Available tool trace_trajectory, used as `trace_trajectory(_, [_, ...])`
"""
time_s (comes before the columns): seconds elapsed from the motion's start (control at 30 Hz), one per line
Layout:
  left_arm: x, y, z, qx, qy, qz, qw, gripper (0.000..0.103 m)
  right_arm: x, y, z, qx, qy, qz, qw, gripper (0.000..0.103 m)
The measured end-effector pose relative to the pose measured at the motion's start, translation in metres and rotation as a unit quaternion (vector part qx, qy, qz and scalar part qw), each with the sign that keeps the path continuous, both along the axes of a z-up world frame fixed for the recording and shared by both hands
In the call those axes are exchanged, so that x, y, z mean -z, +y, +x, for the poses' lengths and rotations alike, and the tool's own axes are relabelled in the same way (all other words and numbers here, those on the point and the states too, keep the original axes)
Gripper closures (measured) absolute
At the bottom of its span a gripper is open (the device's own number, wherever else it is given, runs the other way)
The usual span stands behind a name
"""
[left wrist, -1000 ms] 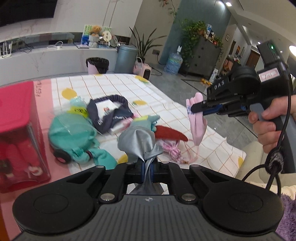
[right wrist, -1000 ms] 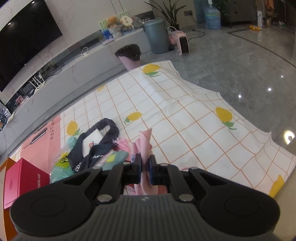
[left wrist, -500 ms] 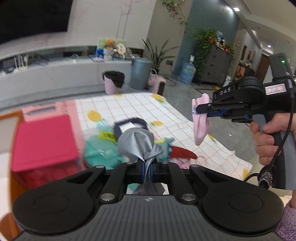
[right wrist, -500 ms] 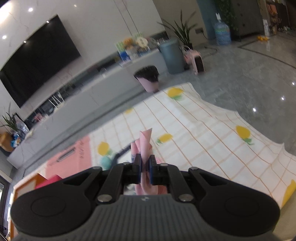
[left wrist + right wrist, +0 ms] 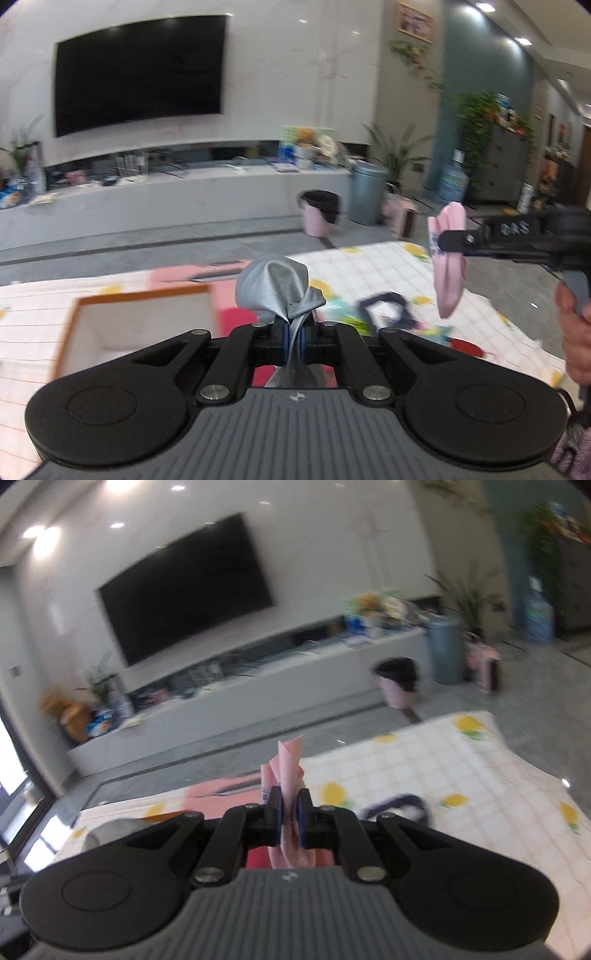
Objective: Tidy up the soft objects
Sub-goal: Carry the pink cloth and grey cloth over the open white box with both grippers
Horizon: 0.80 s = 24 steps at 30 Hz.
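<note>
An open box (image 5: 140, 325) with an orange rim and pale walls sits on the checked lemon-print cloth (image 5: 373, 273); its contents cannot be determined. The left gripper (image 5: 293, 334) is pressed together on a crumpled, silvery grey fabric item (image 5: 273, 286), held above the cloth beside the box's right edge. The right gripper (image 5: 288, 814) pinches a soft, folded pink cloth item (image 5: 288, 764) in the air. A dark band (image 5: 386, 314) lies on the cloth between both grippers.

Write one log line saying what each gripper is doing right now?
left gripper: shut on grey cloth | right gripper: shut on pink cloth | both lifted above table
</note>
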State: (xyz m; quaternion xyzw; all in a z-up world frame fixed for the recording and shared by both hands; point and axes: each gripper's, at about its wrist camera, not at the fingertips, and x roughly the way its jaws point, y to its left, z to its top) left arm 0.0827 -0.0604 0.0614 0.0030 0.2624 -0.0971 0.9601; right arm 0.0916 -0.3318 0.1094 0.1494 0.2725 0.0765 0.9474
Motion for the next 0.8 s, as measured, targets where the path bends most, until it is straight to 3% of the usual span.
trace_trajectory(0.2, [-0.002, 0.051, 0.001, -0.067, -0.007, 0.004, 0.9977, 0.097, -0.008, 0.070, -0.008, -0.115, -0.044, 0.020, 0.992, 0.097])
trace_trajectory(0.37, [0.017, 0.078, 0.014, -0.089, 0.045, 0.013, 0.9949, 0.097, 0.004, 0.135, -0.009, -0.201, -0.051, 0.022, 0.978, 0.097])
trace_trajectory(0.5, [0.039, 0.095, 0.019, -0.095, 0.099, 0.003, 0.9905, 0.097, 0.028, 0.180, 0.000, -0.267, -0.003, 0.011, 0.964, 0.097])
trace_trajectory(0.67, [0.063, 0.119, 0.025, -0.085, 0.178, -0.004, 0.9804, 0.097, 0.061, 0.214, 0.005, -0.306, 0.059, -0.030, 0.950, 0.097])
trace_trajectory(0.8, [0.066, 0.131, 0.027, -0.077, 0.196, -0.012, 0.9775, 0.097, 0.084, 0.239, 0.007, -0.328, 0.101, -0.041, 0.938, 0.097])
